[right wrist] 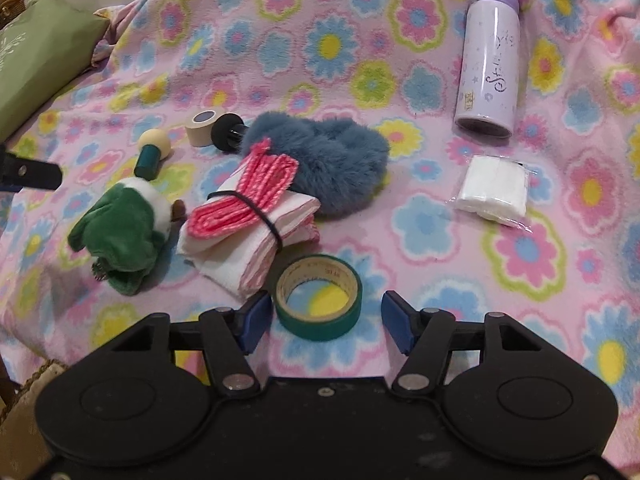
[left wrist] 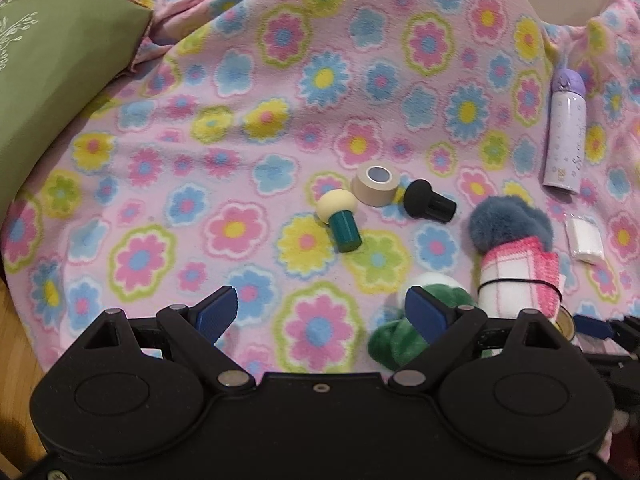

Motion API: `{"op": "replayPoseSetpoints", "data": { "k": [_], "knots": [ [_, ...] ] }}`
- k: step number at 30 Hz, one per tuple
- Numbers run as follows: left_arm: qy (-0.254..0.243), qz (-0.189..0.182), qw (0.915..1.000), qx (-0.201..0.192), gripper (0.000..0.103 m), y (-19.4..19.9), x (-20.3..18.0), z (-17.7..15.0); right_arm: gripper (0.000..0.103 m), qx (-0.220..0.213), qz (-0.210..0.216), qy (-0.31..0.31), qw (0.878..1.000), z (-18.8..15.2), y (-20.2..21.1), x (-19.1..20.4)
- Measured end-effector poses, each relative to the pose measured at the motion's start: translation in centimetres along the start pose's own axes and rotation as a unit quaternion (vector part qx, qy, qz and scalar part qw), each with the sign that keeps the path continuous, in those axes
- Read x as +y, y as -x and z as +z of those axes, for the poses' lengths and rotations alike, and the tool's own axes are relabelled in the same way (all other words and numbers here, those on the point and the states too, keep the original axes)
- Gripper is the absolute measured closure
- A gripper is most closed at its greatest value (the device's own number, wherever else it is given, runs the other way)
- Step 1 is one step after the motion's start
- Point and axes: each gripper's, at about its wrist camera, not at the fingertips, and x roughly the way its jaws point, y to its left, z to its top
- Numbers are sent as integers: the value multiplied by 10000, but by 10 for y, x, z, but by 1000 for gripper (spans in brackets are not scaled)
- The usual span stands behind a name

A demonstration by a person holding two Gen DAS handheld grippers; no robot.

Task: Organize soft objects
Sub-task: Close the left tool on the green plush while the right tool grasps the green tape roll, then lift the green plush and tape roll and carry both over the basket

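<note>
Right tool (right wrist: 325, 322): jaws apart, tape (right wrist: 319, 298) being straddled unclamped; slip being risked. Left tool (left wrist: 322, 310): apart, nothing between.

Brightness: we see even, soft indoor light on the floral blanket (left wrist: 280, 128).
Shadows: faint ones just beside the green tape roll (right wrist: 319, 304).
Glare: a mild sheen on the purple bottle (right wrist: 490, 56).
Blur: slightly soft overall, perhaps from motion.
Edges: we see strong fisheye bending and dark corners.
</note>
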Motion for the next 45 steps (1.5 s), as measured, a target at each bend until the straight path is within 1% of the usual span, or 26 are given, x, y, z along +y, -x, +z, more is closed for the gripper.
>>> {"op": "replayPoseSetpoints", "data": {
  "k": [3, 7, 10, 13, 15, 17, 19, 21, 23, 26, 28, 34, 36, 39, 40, 41, 43, 45],
  "knots": [
    [-105, -93, 9999, 12, 15, 2, -6, 1, 40, 71, -44, -12, 10000, 4, -10, -1],
    [-271, -293, 9992, 38, 13, 2, -19, 4, 38, 77, -195, 194, 9996, 5, -14, 6],
    [-469, -409, 9980, 62, 13, -2, -33, 6, 29, 91, -242, 161, 9995, 5, -17, 5],
    [-665, -475, 9966, 51, 13, -6, -46, 6, 24, 79, -149, 73, 9998, 5, -19, 0],
    [-750, -496, 9959, 110, 13, -12, -54, 7, 18, 80, -107, 126, 9998, 4, -21, 2],
    [-777, -563, 9952, 205, 13, -19, -60, 8, 17, 76, -118, 145, 9998, 5, -22, 3],
    [-788, -588, 9948, 263, 13, -25, -65, 7, 25, 36, -91, 150, 9998, 4, -19, 3],
    [-809, -592, 9945, 311, 13, -29, -68, 5, 47, -8, -114, 110, 9999, 4, -14, 1],
    [-848, -614, 9939, 353, 13, -32, -69, 3, 56, -19, -117, 122, 9999, 4, -9, -2],
    [-915, -564, 9934, 408, 13, -38, -72, 0, 56, -8, -102, -9, 9999, 2, -4, -10],
    [-927, -511, 9933, 456, 13, -44, -72, -1, 56, -24, -195, -92, 9998, 1, -1, -15],
    [-758, -400, 9930, 808, 13, -77, -67, -2, 56, -40, -318, -306, 9990, -3, 2, -28],
    [-710, -414, 9923, 921, 13, -86, -67, -3, 56, -49, -323, -329, 9989, -4, 2, -29],
    [-808, -312, 9918, 939, 14, -92, -71, -7, 56, -69, -342, -351, 9988, -5, 3, -28],
    [-838, -294, 9919, 912, 15, -91, -73, -8, 56, -75, -349, -359, 9987, -5, 4, -28],
    [-843, -320, 9920, 885, 23, -90, -73, -8, 56, -78, -351, -371, 9987, -6, 5, -28],
    [-836, -434, 9921, 829, 48, -84, -74, -6, 56, -88, -367, -405, 9985, -6, 8, -27],
    [-790, -420, 9929, 786, 50, -79, -74, -4, 56, -117, -370, -430, 9983, -7, 13, -26]
  ]
}}
